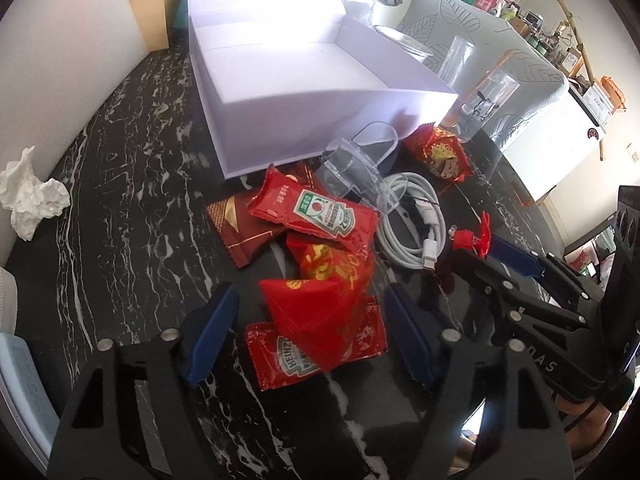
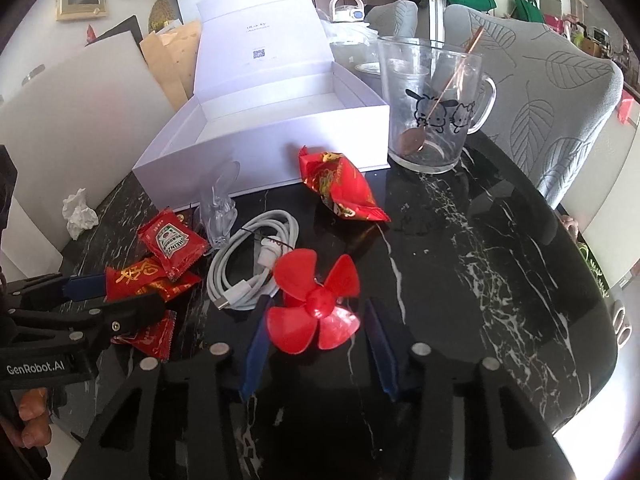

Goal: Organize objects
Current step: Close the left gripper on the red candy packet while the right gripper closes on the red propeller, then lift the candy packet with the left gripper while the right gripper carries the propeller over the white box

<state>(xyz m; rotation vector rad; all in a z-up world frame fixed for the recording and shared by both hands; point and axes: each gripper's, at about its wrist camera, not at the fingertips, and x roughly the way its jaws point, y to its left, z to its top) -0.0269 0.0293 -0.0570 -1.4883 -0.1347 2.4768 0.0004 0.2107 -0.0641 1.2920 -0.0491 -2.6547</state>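
Observation:
An open white box (image 1: 304, 92) (image 2: 256, 136) stands at the back of the black marble table. In front of it lie red ketchup packets (image 1: 316, 212) (image 2: 172, 242), red snack packets (image 1: 316, 304) (image 2: 340, 186), a coiled white cable (image 1: 416, 224) (image 2: 248, 272), a clear plastic piece (image 1: 356, 172) (image 2: 220, 208) and a red fan propeller (image 2: 316, 306) (image 1: 474, 238). My left gripper (image 1: 312, 332) is open around a red snack packet, over a ketchup packet. My right gripper (image 2: 316, 354) is open with the propeller between its fingers.
A glass mug (image 2: 432, 108) with a spoon stands right of the box. A crumpled tissue (image 1: 30, 196) (image 2: 80, 212) lies at the table's left edge by a white wall. A grey leaf-patterned chair (image 2: 552, 92) stands behind the table.

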